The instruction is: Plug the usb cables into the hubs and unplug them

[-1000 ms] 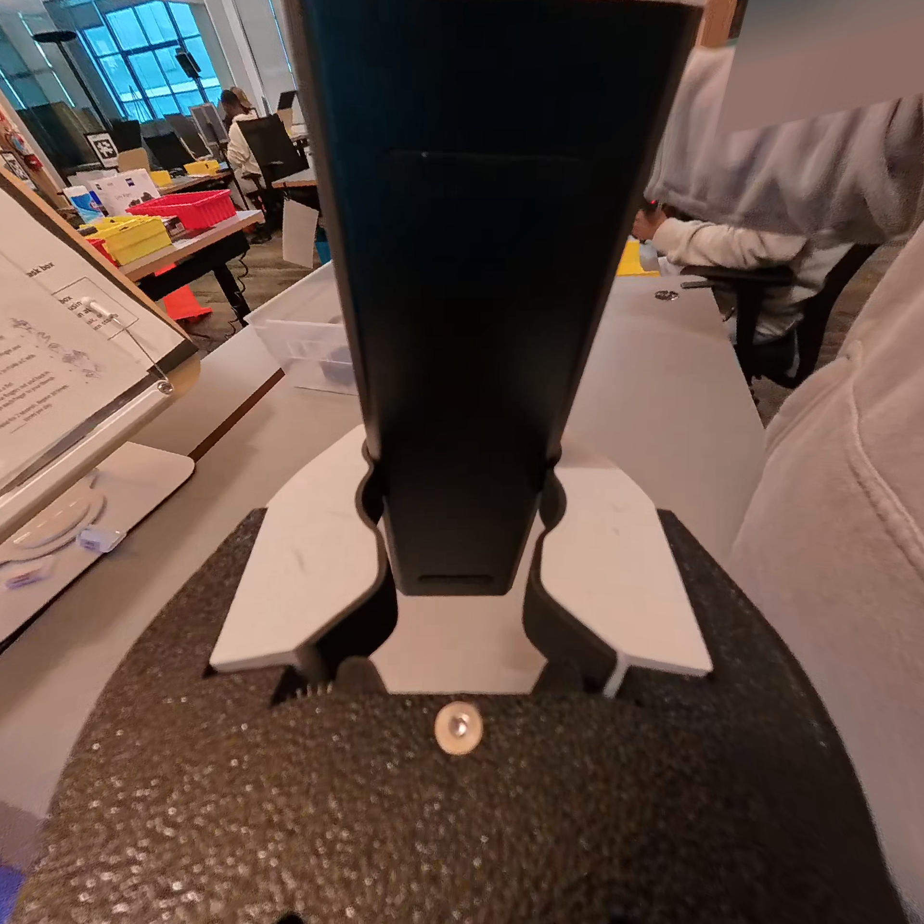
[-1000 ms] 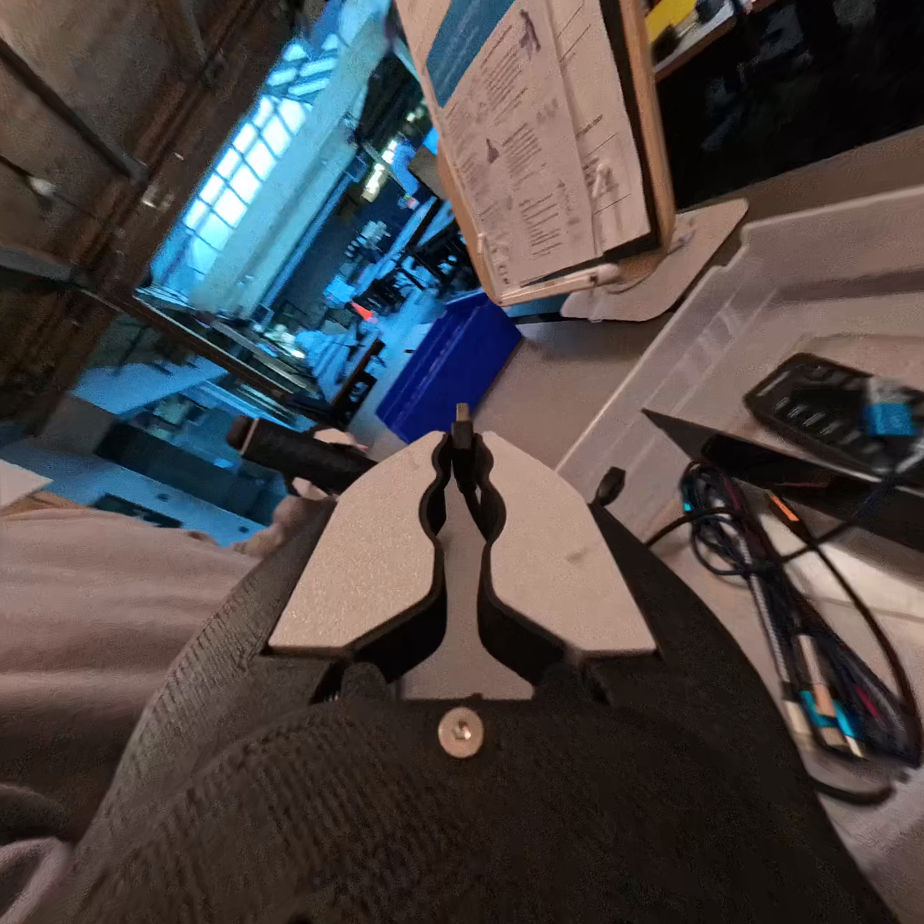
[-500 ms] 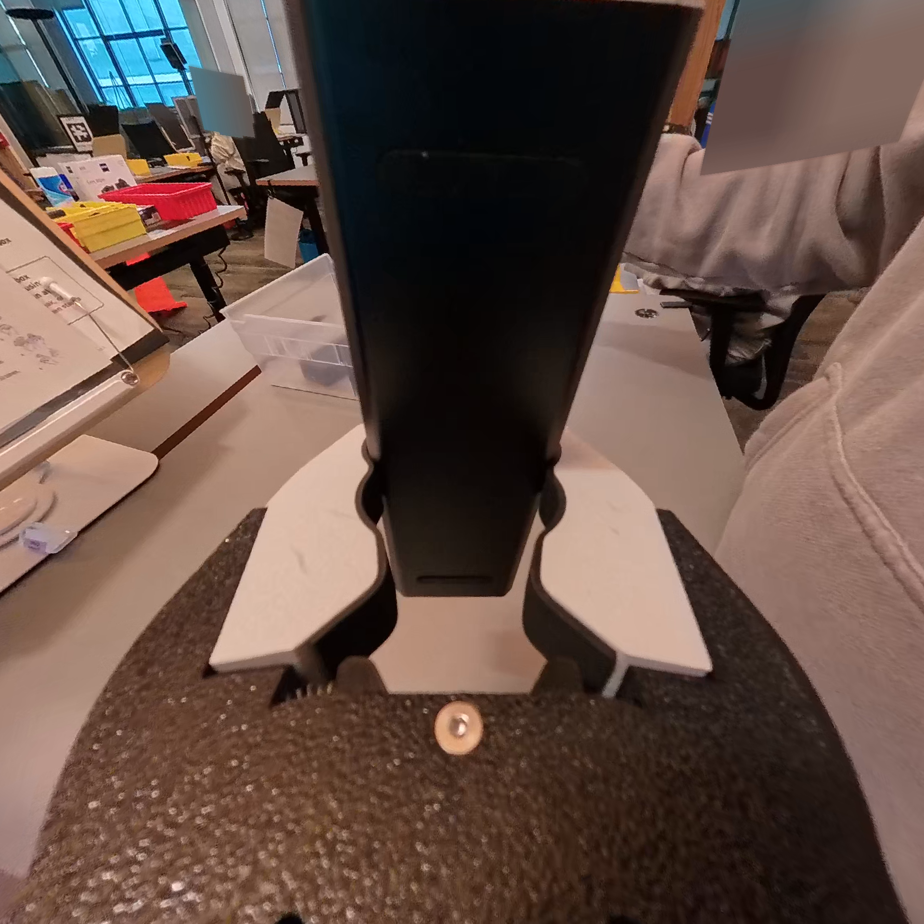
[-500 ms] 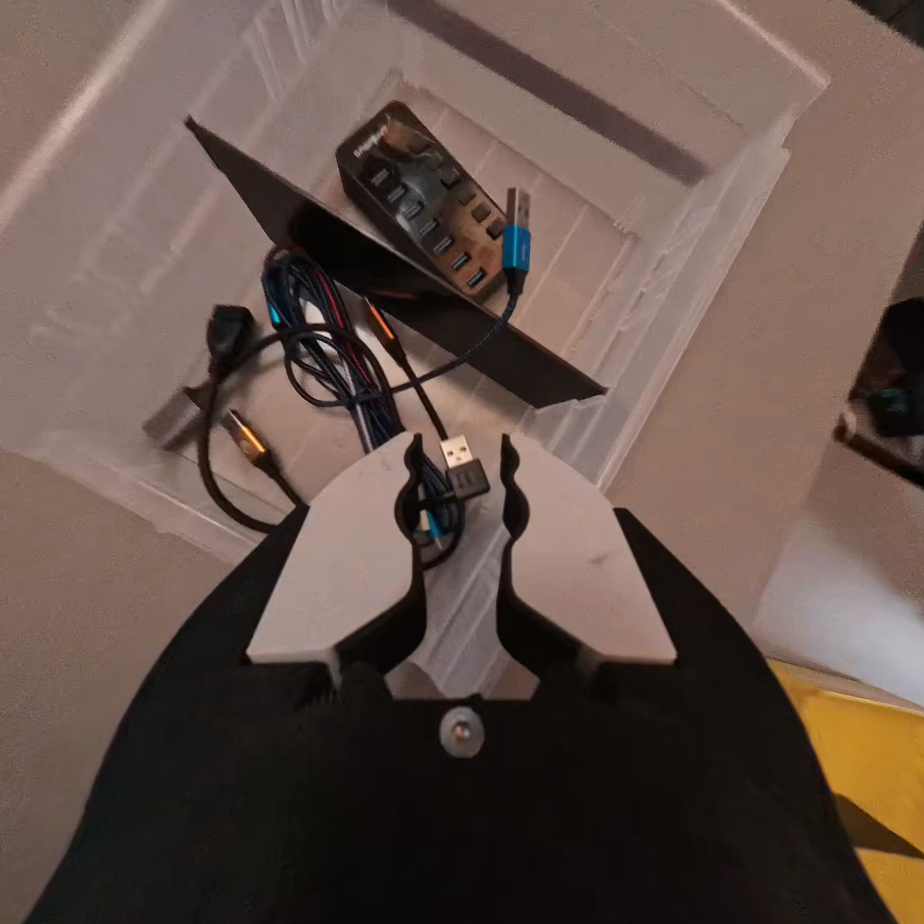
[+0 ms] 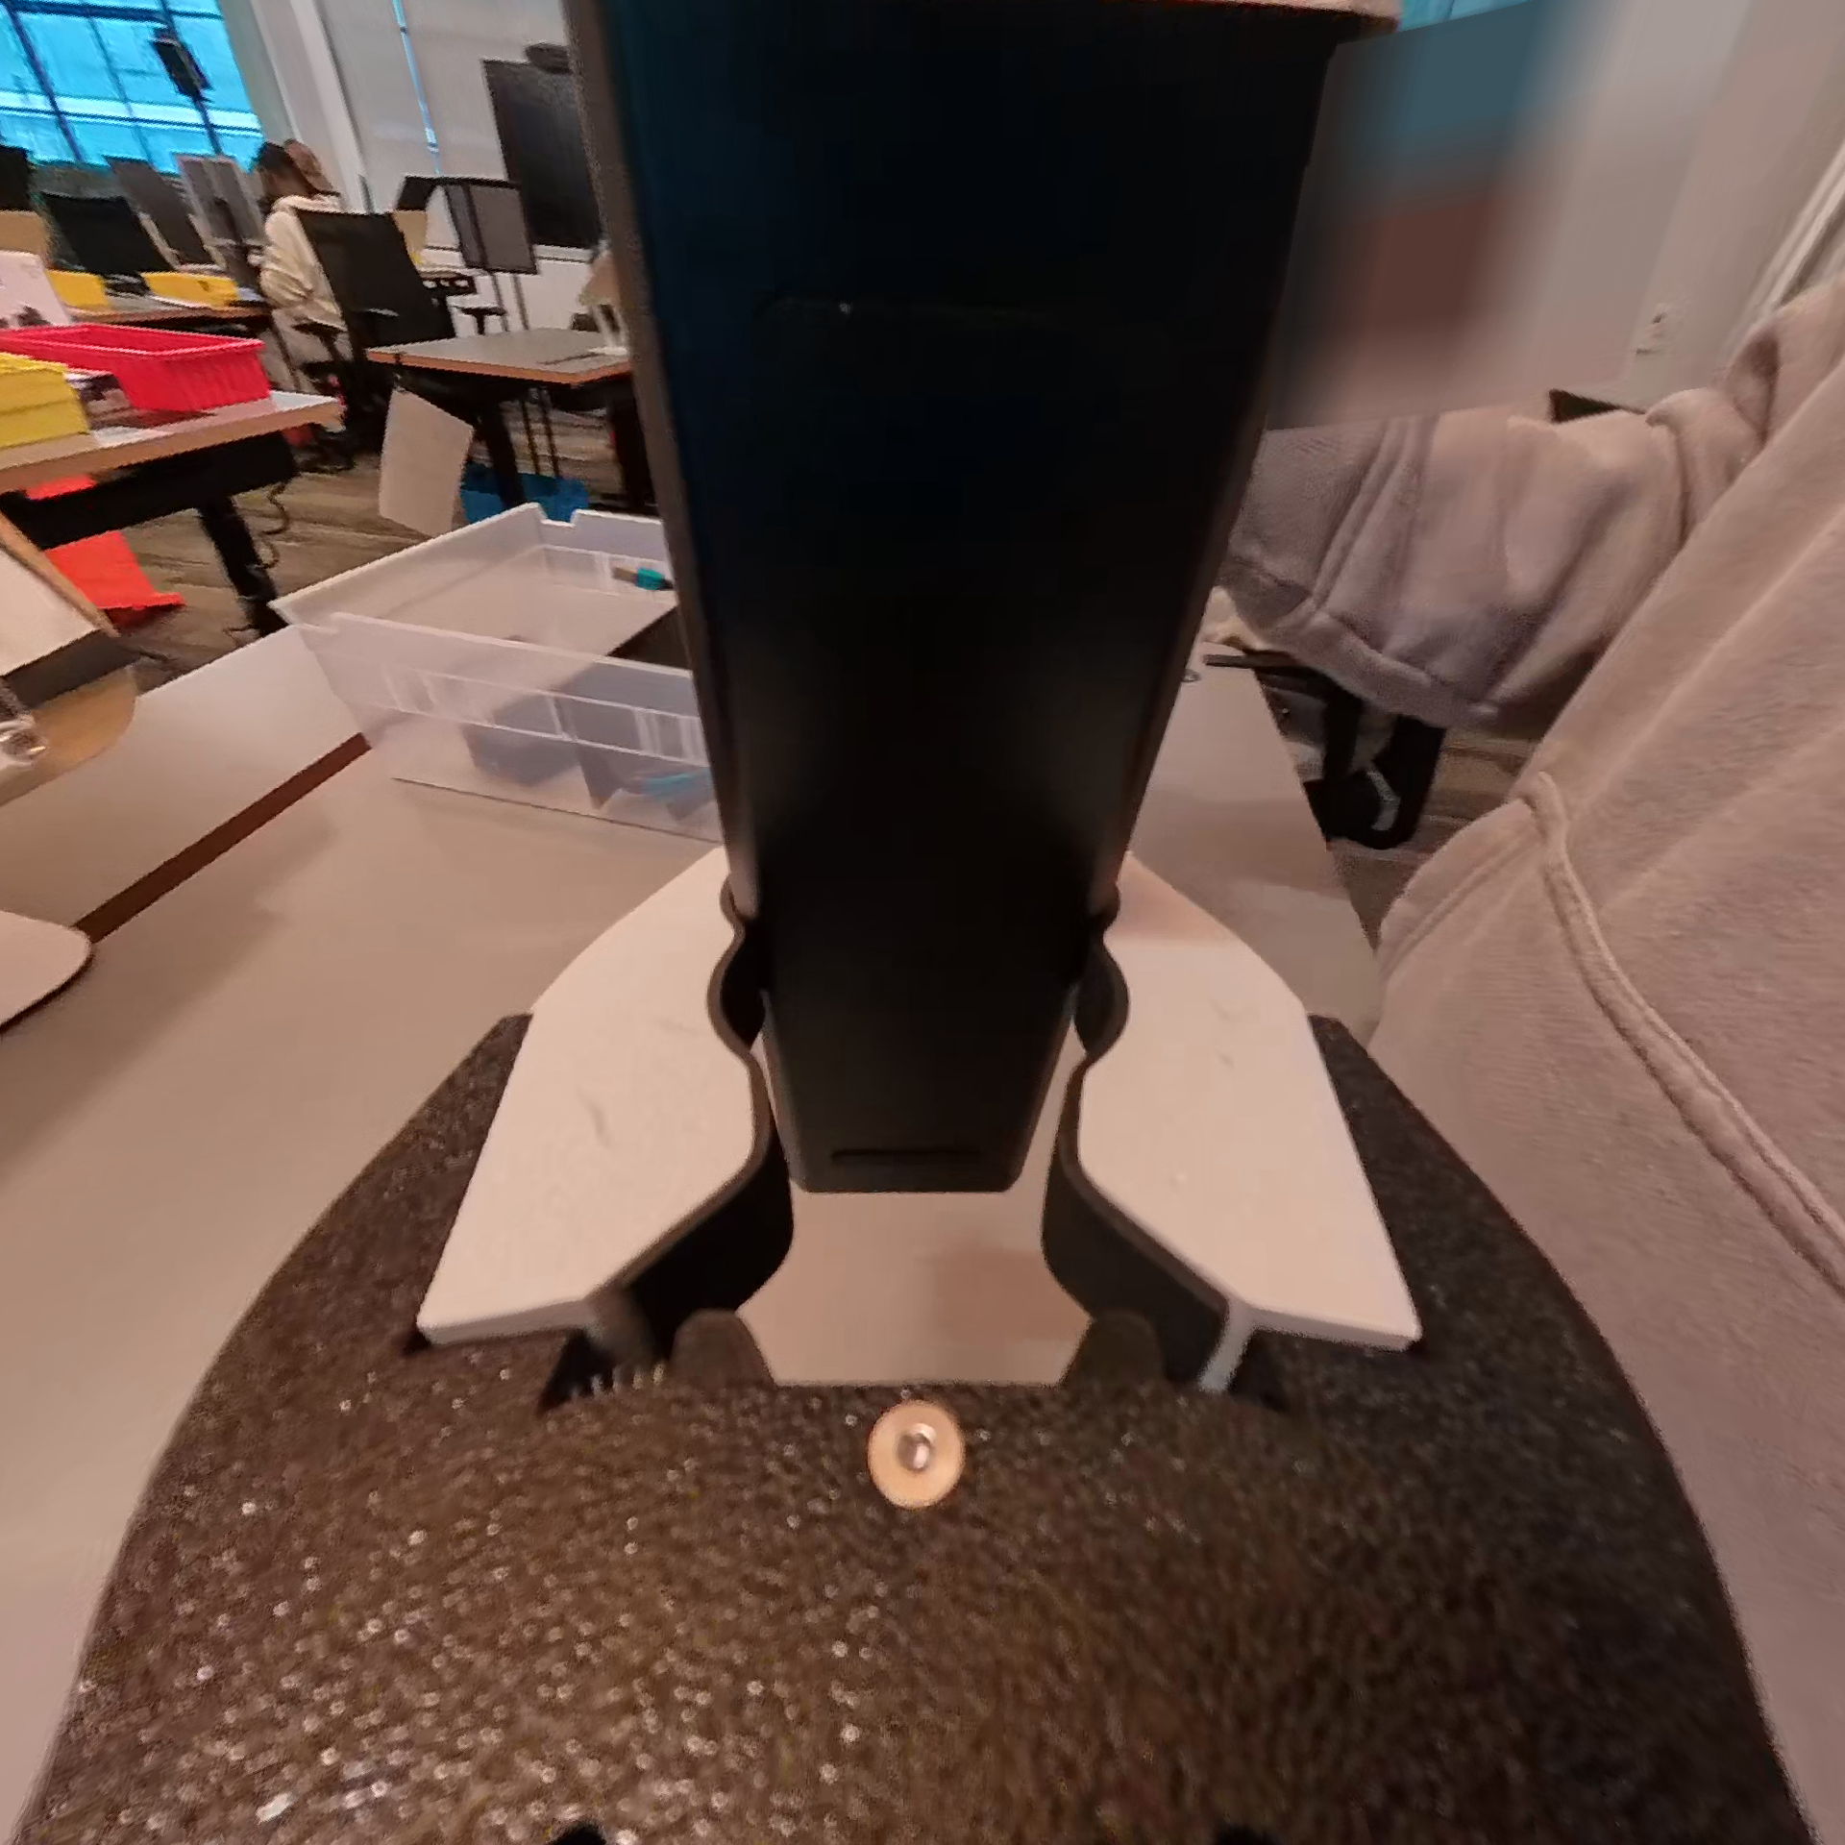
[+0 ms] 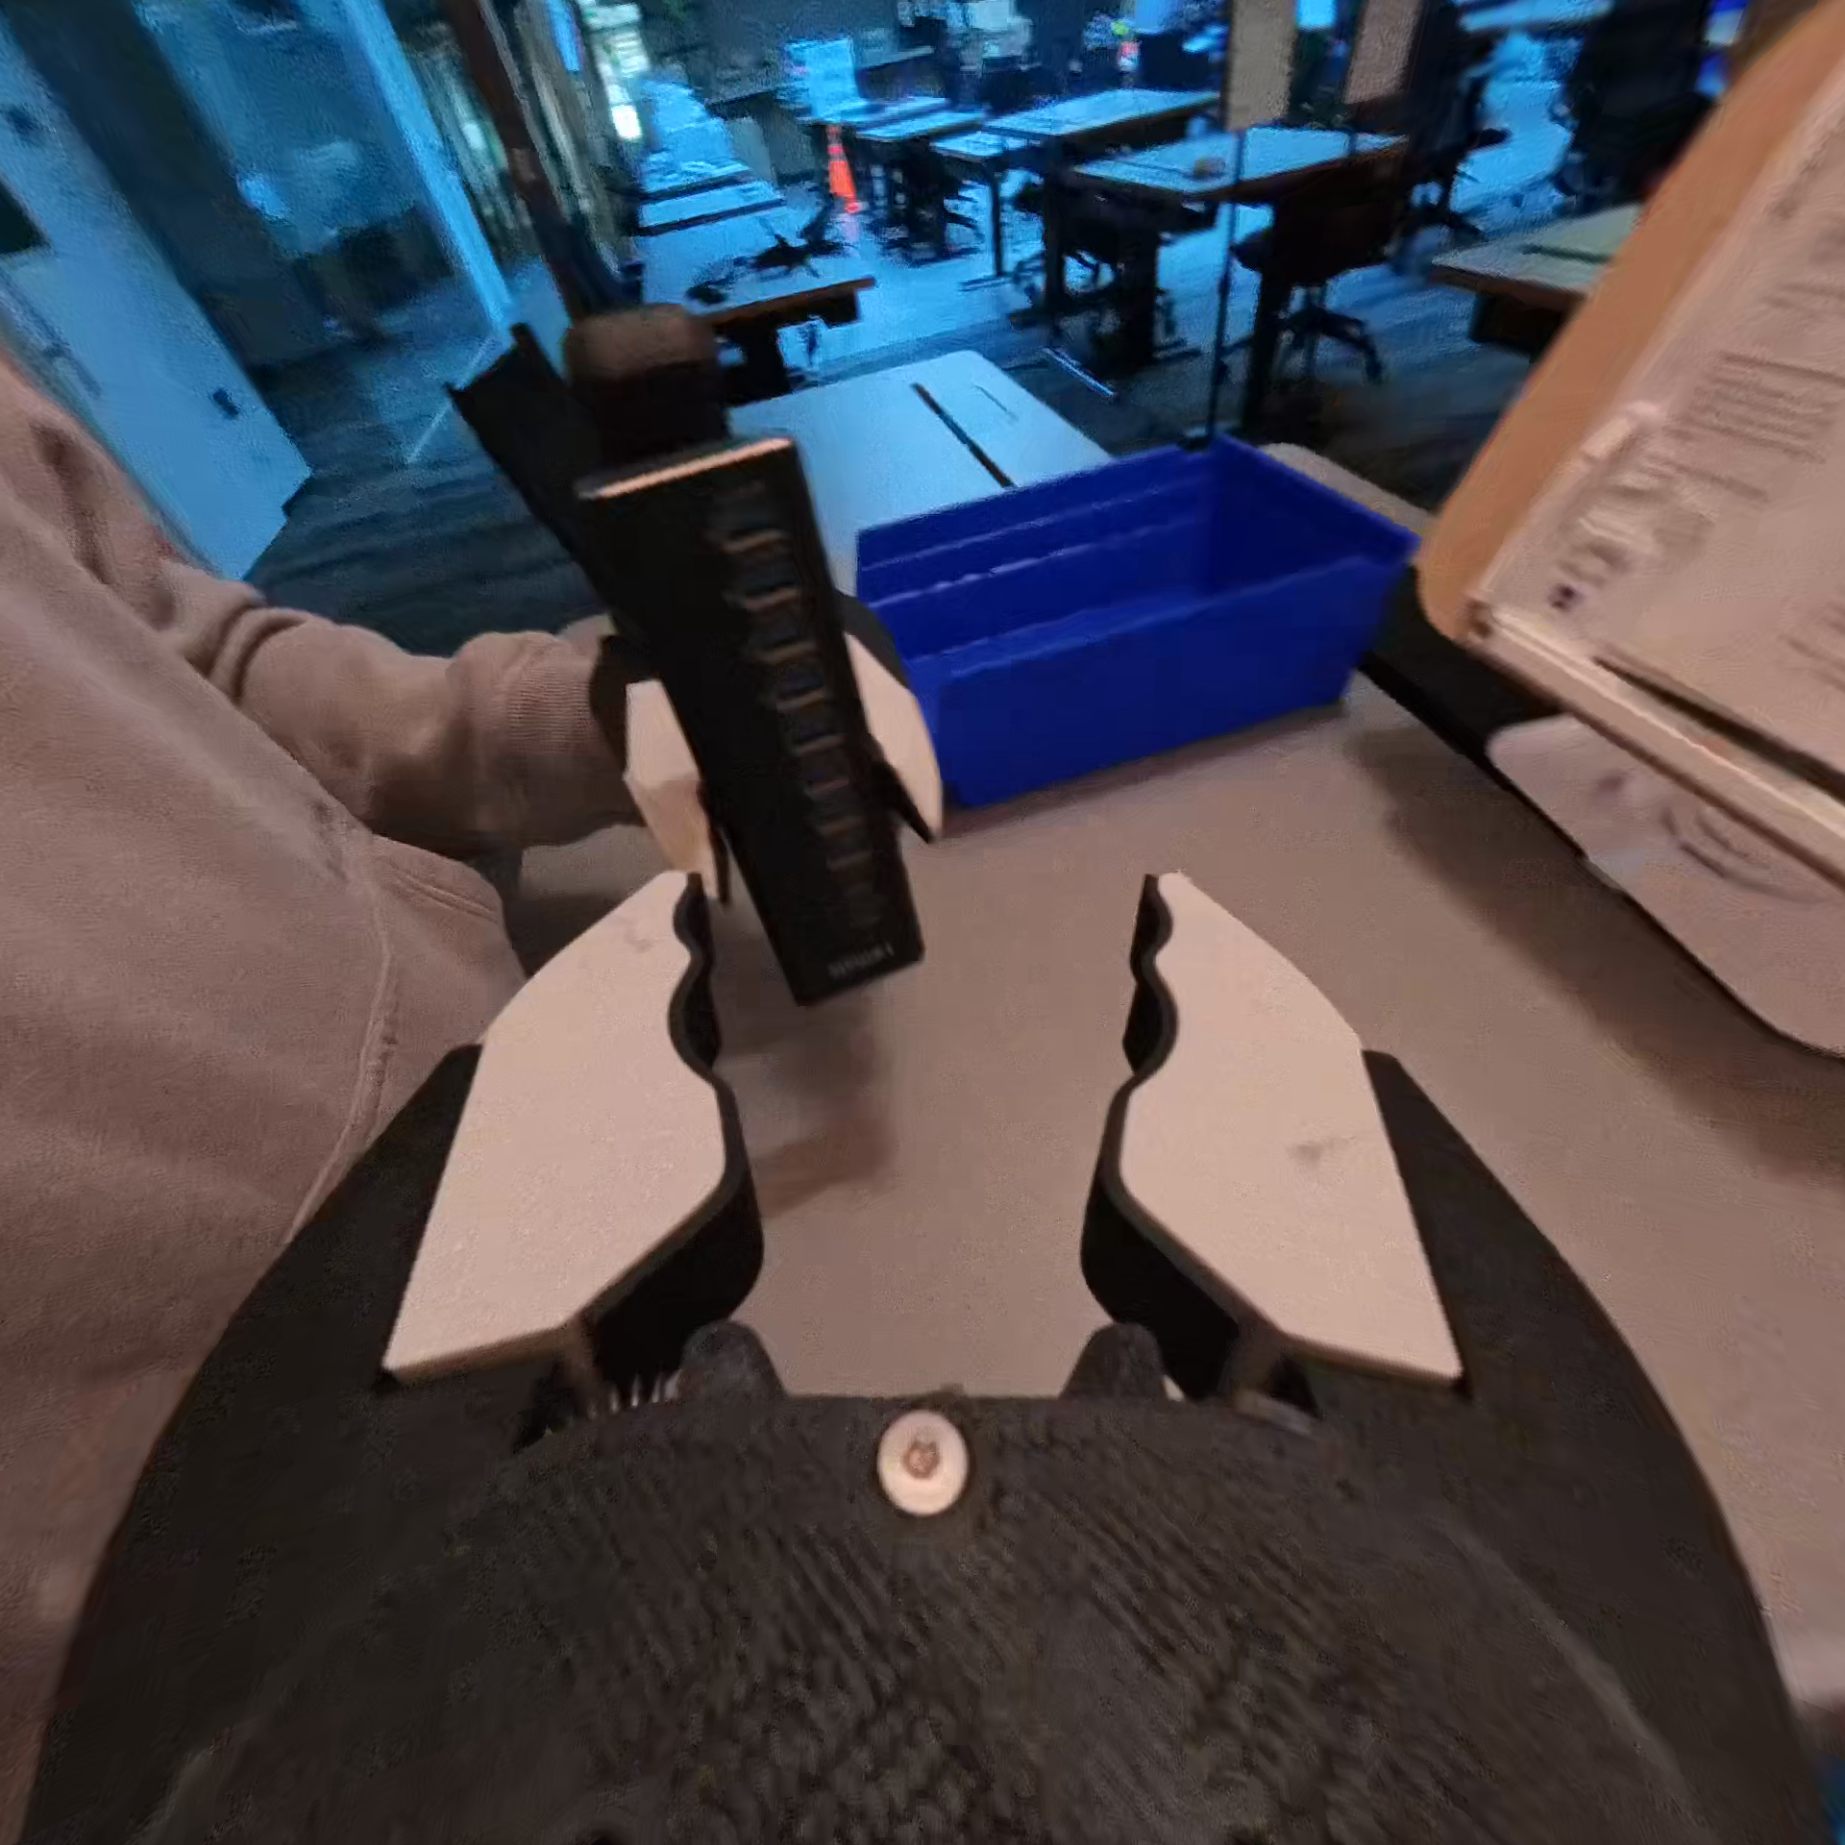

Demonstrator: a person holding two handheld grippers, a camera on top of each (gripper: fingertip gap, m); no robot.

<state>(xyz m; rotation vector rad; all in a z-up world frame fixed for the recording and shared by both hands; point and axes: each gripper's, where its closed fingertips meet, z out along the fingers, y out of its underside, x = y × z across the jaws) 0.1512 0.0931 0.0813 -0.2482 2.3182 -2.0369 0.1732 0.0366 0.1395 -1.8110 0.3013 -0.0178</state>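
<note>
The black USB hub stands nearly upright above the grey tabletop, pinched across its width by the left tool, its row of ports facing the right tool. That right tool is spread wide with nothing between its fingers. Behind the hub sits a blue bin; a clear plastic tray rests farther along the tabletop.
</note>
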